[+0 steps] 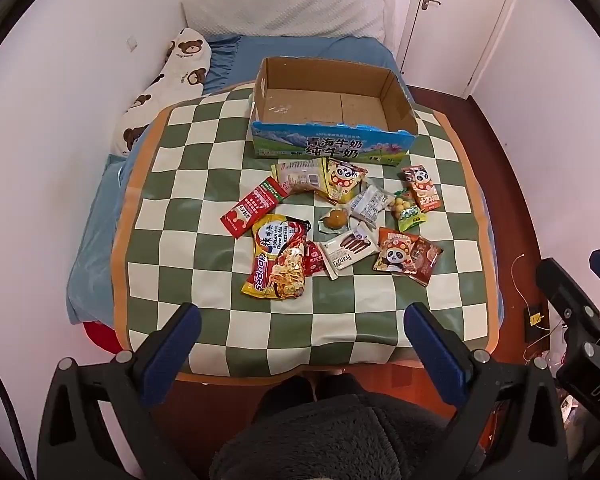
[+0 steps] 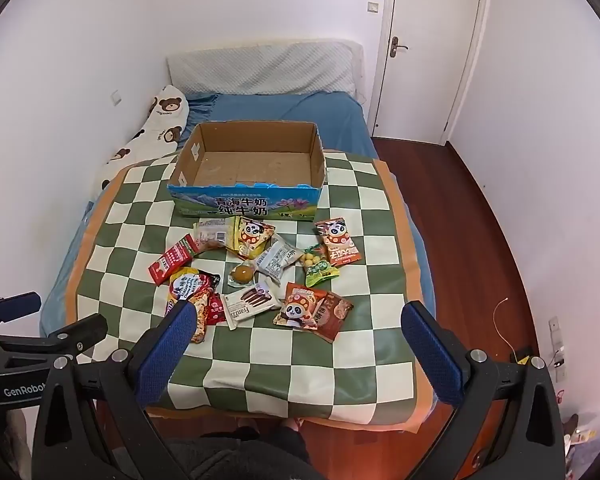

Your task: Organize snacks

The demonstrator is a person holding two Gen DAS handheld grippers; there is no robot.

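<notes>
Crowding the checkered mat [image 1: 180, 184] before the box [image 1: 400, 110], snacks [image 1: 342, 220] (both jaws released).

The left hand-held gripper [image 1: 302, 344] hangs open over the checkered mat [image 1: 204, 152]; snack packets [image 1: 332, 224] lie scattered, the cardboard box [image 1: 332, 136] at twelve o'clock.

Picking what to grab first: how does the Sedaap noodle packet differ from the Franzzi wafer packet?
The Sedaap noodle packet is larger, yellow and red, and lies at the pile's left; the Franzzi wafer packet is smaller, mostly white with brown wafer sticks pictured, and sits near the middle. Both lie flat on the checkered cloth, outside the cardboard box, untouched.
</notes>
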